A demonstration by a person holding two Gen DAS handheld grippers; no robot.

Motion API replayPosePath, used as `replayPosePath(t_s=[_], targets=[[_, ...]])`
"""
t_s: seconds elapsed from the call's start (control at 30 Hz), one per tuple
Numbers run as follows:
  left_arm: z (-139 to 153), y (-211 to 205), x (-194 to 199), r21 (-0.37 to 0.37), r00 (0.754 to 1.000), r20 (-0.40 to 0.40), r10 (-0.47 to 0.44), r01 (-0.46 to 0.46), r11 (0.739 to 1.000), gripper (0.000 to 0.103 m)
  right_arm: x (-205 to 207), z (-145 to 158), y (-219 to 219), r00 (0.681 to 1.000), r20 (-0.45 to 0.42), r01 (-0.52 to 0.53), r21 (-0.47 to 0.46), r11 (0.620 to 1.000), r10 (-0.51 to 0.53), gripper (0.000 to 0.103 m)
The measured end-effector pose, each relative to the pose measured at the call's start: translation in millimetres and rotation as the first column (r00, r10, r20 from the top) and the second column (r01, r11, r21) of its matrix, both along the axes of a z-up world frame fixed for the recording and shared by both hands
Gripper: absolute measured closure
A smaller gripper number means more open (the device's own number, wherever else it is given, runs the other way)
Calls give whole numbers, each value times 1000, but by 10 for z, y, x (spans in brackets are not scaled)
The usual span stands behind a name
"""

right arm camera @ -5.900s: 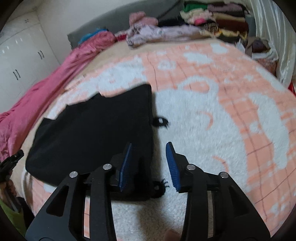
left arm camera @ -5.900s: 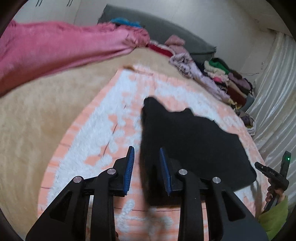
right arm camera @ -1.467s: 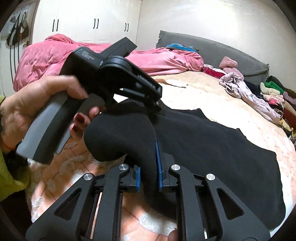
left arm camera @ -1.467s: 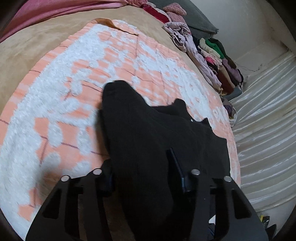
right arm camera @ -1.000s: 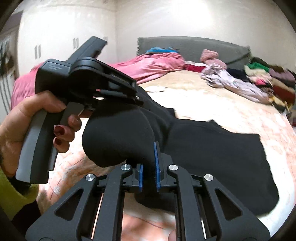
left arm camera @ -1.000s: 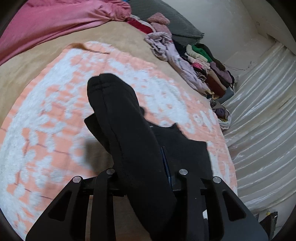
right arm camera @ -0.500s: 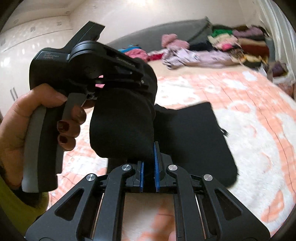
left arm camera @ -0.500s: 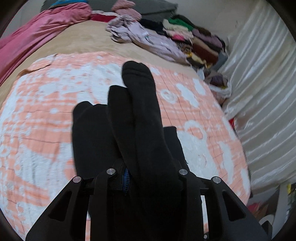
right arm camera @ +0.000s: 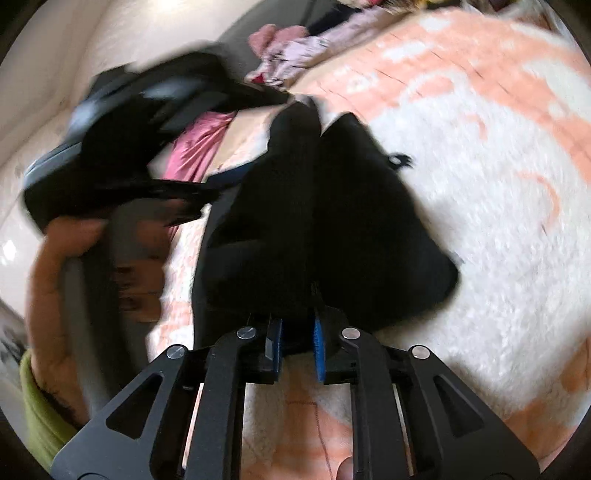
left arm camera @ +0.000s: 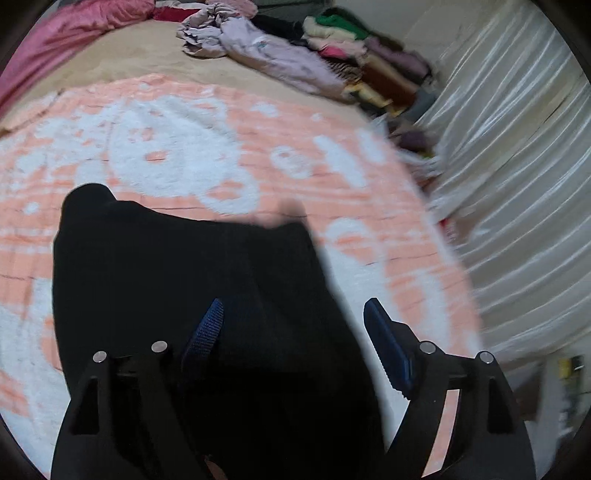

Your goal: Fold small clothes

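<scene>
A black garment (left arm camera: pixel 184 280) lies folded over on the peach and white blanket (left arm camera: pixel 177 147). My left gripper (left arm camera: pixel 295 339) is open above it, with the cloth lying between and under its blue pads. In the right wrist view my right gripper (right arm camera: pixel 297 339) is shut on a fold of the black garment (right arm camera: pixel 332 229), which bunches up in front of it. The left gripper (right arm camera: pixel 122 147) and the hand holding it show blurred at the left of that view.
A pile of mixed clothes (left arm camera: pixel 332 48) lies at the far edge of the bed, with a lilac garment (left arm camera: pixel 266 51) beside it. A pink duvet (left arm camera: pixel 55 33) is at the far left. White curtains (left arm camera: pixel 517 184) hang at the right.
My left gripper has opened and let go of the black garment, which has dropped flat onto the blanket. My right gripper stays shut on its fold and has lowered toward the blanket.
</scene>
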State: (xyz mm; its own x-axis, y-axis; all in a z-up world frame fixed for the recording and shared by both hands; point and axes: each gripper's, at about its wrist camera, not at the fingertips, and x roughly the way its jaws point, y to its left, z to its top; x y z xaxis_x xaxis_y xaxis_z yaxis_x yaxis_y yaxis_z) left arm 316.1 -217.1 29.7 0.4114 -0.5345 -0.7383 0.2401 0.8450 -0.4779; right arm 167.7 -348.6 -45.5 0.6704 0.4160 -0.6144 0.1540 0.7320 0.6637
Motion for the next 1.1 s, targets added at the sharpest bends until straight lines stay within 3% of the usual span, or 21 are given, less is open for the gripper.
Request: replayPosePath(t_s=[0.07,0.13,0.27,0.33,0.43,0.53,0.67,0.83,1.1], targets=[[139,195,-97,-62,999,36,17,-15,998,26,-27,-21,-73,999,-19,44,21,999,-44,90],[234,400,-210,-49,996,85,40,-35,998,26,-67,4,-93,997,-27,78,14,997,-77,84],[228,877,-472,49,986,148,75,-83,995,27,-170,159,-157,983,15,186,-9,983,-186,65],[126,1016,-594,134,982,175,75,-99,986,27,-249,279,-191,966,74,253,-45,966,-249,65],[-102,1194,-692,177,987,148,62,-88,980,27,-309,415,-336,944,151,314,-139,939,-293,61],[-303,1205,-776,179,991,130,32,-55,982,27,-85,538,-327,969,149,229,-256,939,-196,58],[-364,1194,-837,174,986,168,26,-55,983,27,376,558,-308,997,83,29,-259,965,-7,58],[-381,1162,-883,175,983,184,3,-35,984,26,838,456,-120,994,-6,-106,-354,929,111,59],[-415,1098,-870,167,981,191,-11,-22,986,25,1068,239,37,979,-48,-201,-353,914,197,60]])
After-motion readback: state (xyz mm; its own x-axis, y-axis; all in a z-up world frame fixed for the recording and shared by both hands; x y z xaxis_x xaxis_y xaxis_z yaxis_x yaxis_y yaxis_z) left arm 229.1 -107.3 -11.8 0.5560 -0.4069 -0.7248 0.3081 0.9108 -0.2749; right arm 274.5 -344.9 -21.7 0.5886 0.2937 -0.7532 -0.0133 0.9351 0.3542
